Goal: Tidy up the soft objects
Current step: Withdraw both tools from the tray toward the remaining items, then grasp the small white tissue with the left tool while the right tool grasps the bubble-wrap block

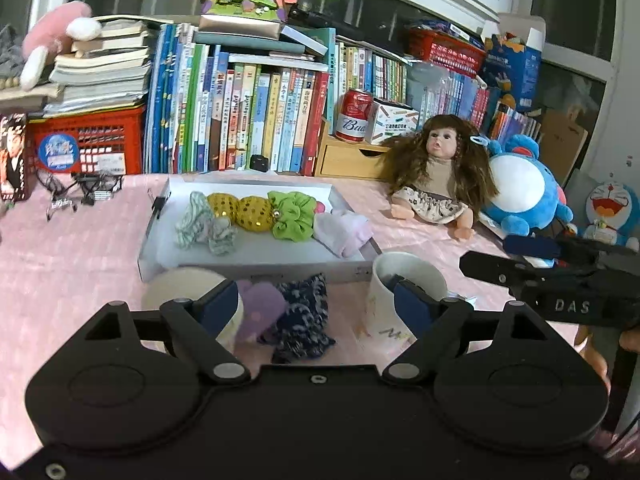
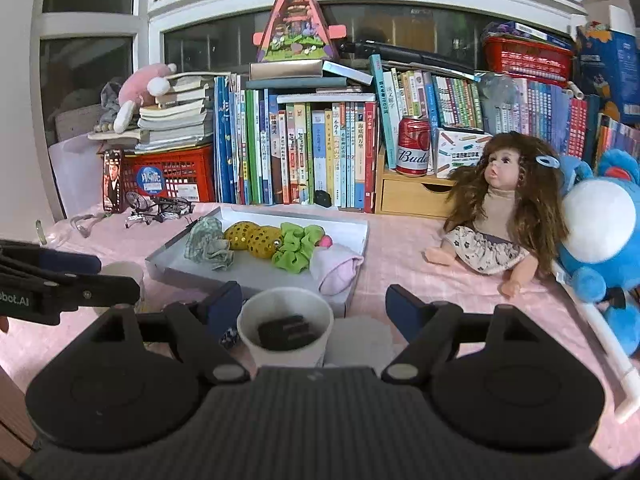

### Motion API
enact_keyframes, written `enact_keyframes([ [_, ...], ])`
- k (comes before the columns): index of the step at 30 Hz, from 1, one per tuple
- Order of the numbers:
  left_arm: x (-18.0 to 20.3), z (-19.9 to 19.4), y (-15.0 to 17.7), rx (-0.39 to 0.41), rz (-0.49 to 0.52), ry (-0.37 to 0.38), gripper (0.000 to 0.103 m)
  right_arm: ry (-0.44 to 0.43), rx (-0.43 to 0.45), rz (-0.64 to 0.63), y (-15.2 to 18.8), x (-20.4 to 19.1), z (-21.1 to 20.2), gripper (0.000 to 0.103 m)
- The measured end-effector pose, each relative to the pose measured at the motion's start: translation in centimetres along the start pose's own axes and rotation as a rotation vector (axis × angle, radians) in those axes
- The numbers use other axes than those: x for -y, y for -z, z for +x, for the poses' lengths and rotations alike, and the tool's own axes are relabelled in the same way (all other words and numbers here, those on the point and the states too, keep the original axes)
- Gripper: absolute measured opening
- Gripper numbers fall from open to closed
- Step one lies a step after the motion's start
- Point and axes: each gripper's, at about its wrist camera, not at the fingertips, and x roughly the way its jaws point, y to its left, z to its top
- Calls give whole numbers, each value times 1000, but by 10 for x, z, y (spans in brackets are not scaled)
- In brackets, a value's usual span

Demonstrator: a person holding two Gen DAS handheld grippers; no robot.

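Nearest: 2 grippers, left (image 1: 316, 304) and right (image 2: 314, 306), both spread wide, pinching nothing. 2 paper cups stand close: the right cup (image 2: 286, 330) holds a dark object, seen only in the right view. Only the left view shows 2 loose scrunchies, purple (image 1: 260, 308) and navy (image 1: 306, 314), before the tray (image 1: 256, 270). In the tray: 5 soft items in a row. Farther right: 1 doll (image 2: 500, 216), 1 blue plush (image 2: 600, 220). Farthest: books (image 2: 304, 152).
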Motion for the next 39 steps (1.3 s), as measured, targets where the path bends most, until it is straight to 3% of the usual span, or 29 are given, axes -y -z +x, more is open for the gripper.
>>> enact_keyframes([
  [6,14,-7,30,35,38,-30,86,15,38,10,33,-1,-16,88],
  [15,13,0,68,16,30,-76,88,70,49,10,63,5,-16,91],
  [29,2,24,124,-31,-101,-219,88,130,33,-35,100,0,7,92],
  [39,14,35,131,10,-74,-273,73,179,64,-33,110,-7,20,89],
])
